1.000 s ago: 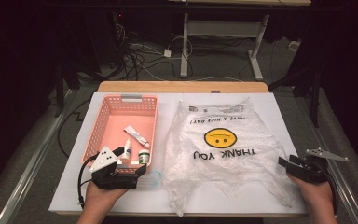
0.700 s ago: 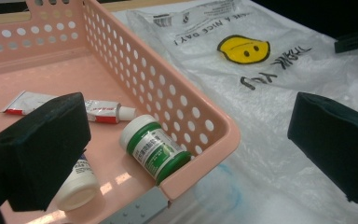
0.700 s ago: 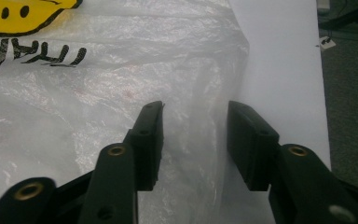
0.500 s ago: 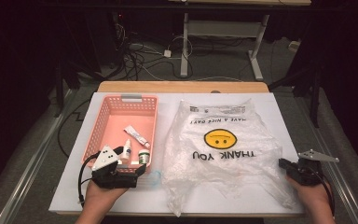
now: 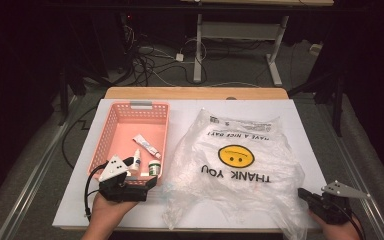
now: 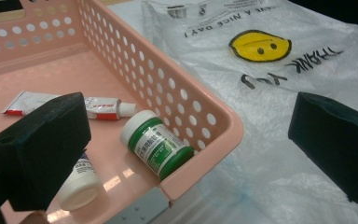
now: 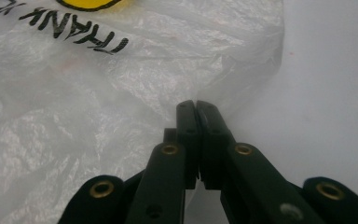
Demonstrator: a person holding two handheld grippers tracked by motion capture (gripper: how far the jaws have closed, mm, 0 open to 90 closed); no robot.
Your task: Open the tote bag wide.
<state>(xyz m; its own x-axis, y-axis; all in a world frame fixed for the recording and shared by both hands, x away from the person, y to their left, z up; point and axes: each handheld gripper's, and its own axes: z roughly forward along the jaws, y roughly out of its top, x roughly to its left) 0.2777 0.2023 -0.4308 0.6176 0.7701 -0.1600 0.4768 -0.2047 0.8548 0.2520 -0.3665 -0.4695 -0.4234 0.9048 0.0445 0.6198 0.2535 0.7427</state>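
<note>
From the high view, the plastic bag lies flat on the white table, just right of the pink basket. The left gripper sits at the basket's near corner; the right gripper meets the bag's near right edge. In the left gripper view, the jaws stand wide, straddling the basket's corner, beside a green-capped jar, a tube and a white bottle inside the basket. In the right gripper view, the right gripper has just closed, jaws pressed together at the bag's edge; whether film is pinched is unclear.
</note>
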